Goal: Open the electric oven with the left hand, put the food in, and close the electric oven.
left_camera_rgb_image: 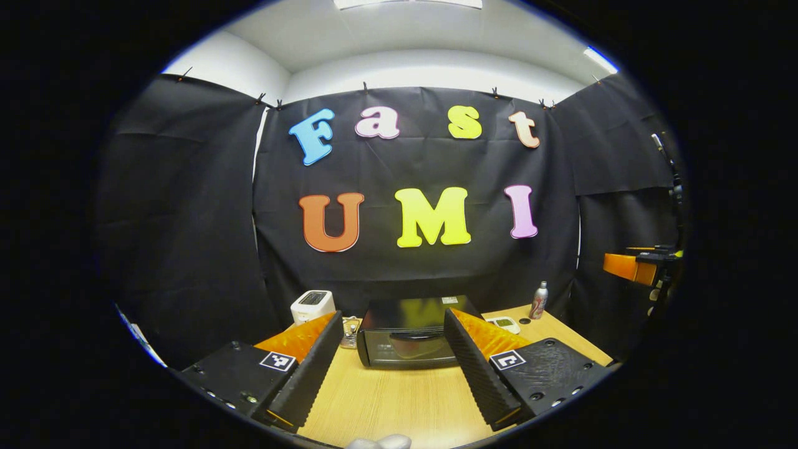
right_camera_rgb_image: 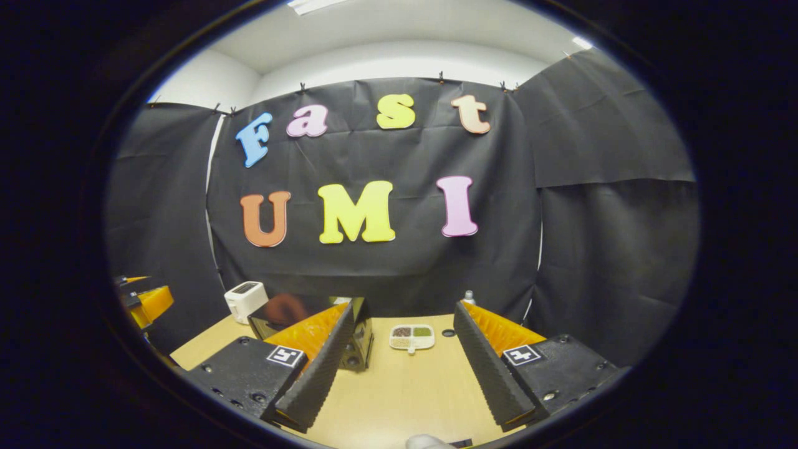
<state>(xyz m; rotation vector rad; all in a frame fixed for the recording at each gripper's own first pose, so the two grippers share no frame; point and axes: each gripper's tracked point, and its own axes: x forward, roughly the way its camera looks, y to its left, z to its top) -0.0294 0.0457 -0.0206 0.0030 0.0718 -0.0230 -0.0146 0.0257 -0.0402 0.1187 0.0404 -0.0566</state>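
— While the left gripper view looks straight down the table (left_camera_rgb_image: 399,405), what sits ahead of the left gripper (left_camera_rgb_image: 394,358)?

— The oven (left_camera_rgb_image: 408,333), black, door shut, handle across the top of the door. It shows in the gap between the two fingers, farther off, with bare table between. The jaws stand wide and hold nothing.

— And around the oven?

— A white toaster (left_camera_rgb_image: 312,305) just to its left, a small jar-like thing (left_camera_rgb_image: 350,333) between the two, too small to name surely. To the oven's right lies a white tray (left_camera_rgb_image: 504,323), half hidden by a finger, and beyond that a can (left_camera_rgb_image: 538,300) stands upright near the table's back edge. Far to the oven's right, off the table, the other gripper (left_camera_rgb_image: 642,265) shows at the rim.

— Now the right gripper view?

— The right gripper (right_camera_rgb_image: 399,355) also has its jaws wide, empty, above the table (right_camera_rgb_image: 405,399). The oven (right_camera_rgb_image: 293,318) sits behind its left finger, partly covered, seen from its right corner. The toaster (right_camera_rgb_image: 245,300) is left of the oven. Right of the oven, in the gap between the fingers, lies the tray (right_camera_rgb_image: 411,337) with food in several compartments, brown and green; I cannot tell what kind. A can top (right_camera_rgb_image: 468,297) peeks behind the right finger. Well left of the oven, the other gripper (right_camera_rgb_image: 146,302) shows at the rim.
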